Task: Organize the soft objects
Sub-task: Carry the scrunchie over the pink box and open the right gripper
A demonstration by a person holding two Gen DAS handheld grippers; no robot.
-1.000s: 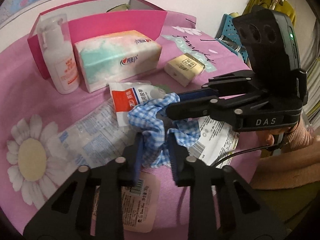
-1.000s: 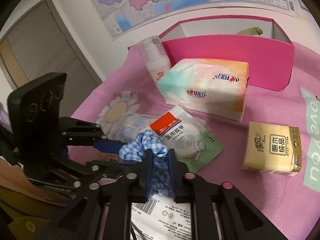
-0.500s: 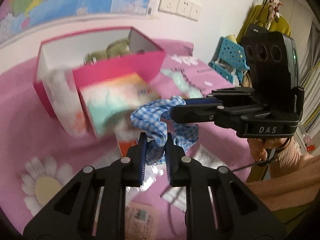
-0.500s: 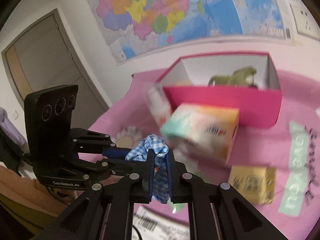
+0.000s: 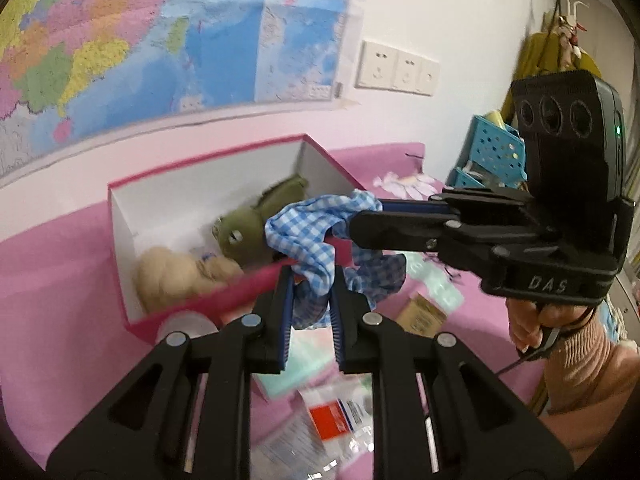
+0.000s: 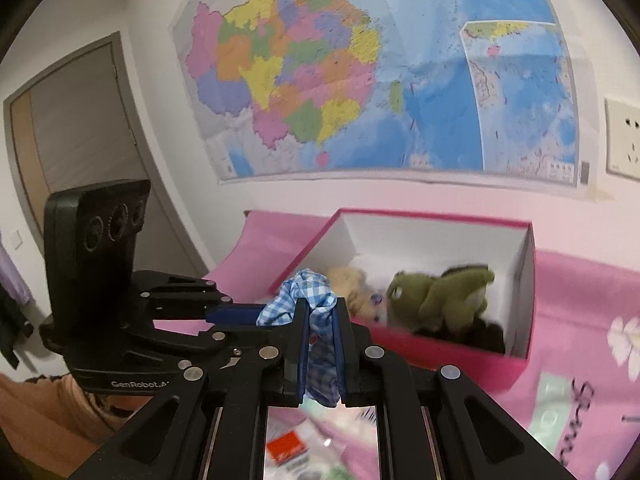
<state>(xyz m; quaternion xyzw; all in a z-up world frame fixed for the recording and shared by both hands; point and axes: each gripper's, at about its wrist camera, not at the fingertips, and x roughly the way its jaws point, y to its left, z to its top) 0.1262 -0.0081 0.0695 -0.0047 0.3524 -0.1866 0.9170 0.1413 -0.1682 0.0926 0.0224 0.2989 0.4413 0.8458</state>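
I have both the left hand-held gripper (image 5: 310,312) and right hand-held gripper (image 6: 320,344) clamped on the checked cloth (image 5: 308,236), held above the near wall of the pink box (image 5: 120,248). Next, I judge, carry it over the toys and let go.

Both tools, the left tool (image 5: 310,312) and right tool (image 6: 320,354), now carry the blue checked cloth (image 5: 316,236) raised off the worktop, level with the pink box (image 5: 120,276). The box interior, with green plush (image 5: 250,230) and beige plush (image 5: 176,276), now shows at frame centre.
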